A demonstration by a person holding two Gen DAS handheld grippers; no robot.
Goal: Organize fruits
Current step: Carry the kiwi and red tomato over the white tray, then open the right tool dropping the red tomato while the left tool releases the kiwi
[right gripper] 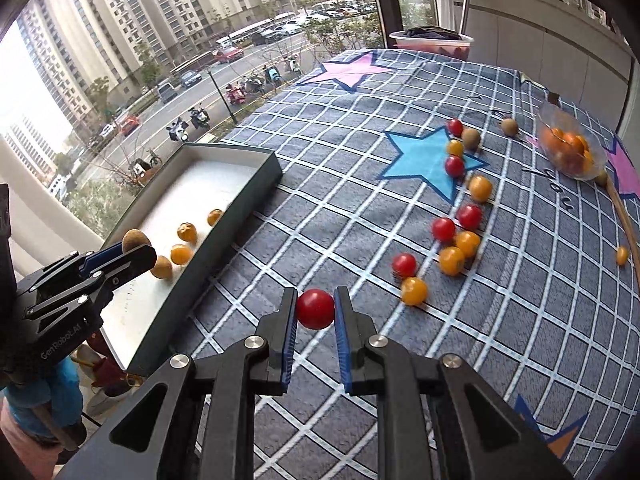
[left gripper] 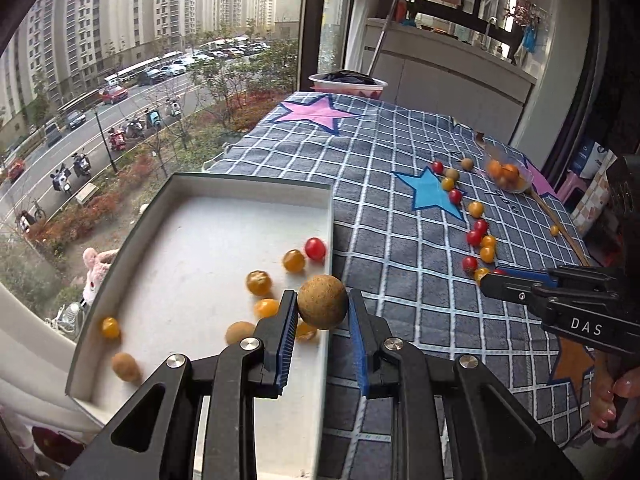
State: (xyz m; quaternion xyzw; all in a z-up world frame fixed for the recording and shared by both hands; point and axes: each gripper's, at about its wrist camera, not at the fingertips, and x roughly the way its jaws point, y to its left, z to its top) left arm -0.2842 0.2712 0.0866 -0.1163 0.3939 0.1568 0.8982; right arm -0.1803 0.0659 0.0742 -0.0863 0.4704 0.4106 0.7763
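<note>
My left gripper is shut on a brown longan and holds it over the right rim of the white tray. The tray holds several orange, red and brown fruits, such as a red tomato. My right gripper is shut on a red cherry tomato just above the checked cloth. Several red and orange tomatoes and brown longans lie scattered on the cloth to the right. The left gripper also shows in the right wrist view.
A clear bag of orange fruits lies at the far right beside a wooden stick. A pink bowl stands at the cloth's far end. A window runs along the left, close behind the tray.
</note>
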